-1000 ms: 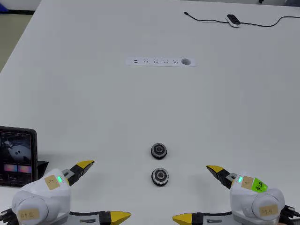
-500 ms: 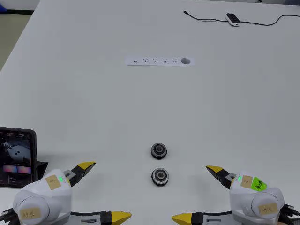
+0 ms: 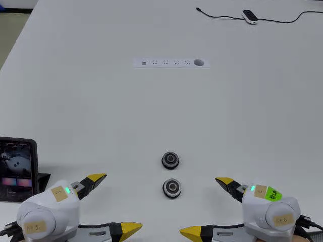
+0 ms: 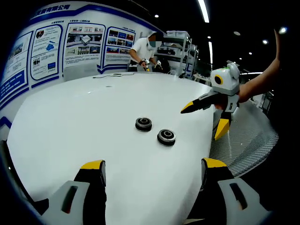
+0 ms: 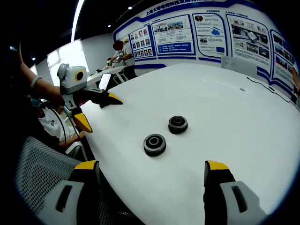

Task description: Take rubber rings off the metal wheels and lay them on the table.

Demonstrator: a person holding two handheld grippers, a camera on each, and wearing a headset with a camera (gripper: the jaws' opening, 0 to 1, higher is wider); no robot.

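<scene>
Two small metal wheels with black rubber rings lie flat on the white table, one wheel (image 3: 170, 160) farther and the other wheel (image 3: 172, 188) nearer to me. The left gripper view shows the far wheel (image 4: 143, 123) and the near wheel (image 4: 166, 137); in the right gripper view they are the far wheel (image 5: 178, 124) and the near wheel (image 5: 154, 144). My left gripper (image 3: 115, 203) is open at the table's near edge, left of the wheels. My right gripper (image 3: 207, 206) is open on their right. Both hold nothing.
A white power strip (image 3: 171, 63) lies mid-table beyond the wheels. A black cable with a remote (image 3: 250, 16) runs along the far right. A tablet (image 3: 17, 169) stands at the left edge. A person stands in the background beyond the table's far end.
Both grippers have edged slightly inward toward the wheels. The head camera has tilted a little, shifting the whole scene up. The wheels have not moved.
</scene>
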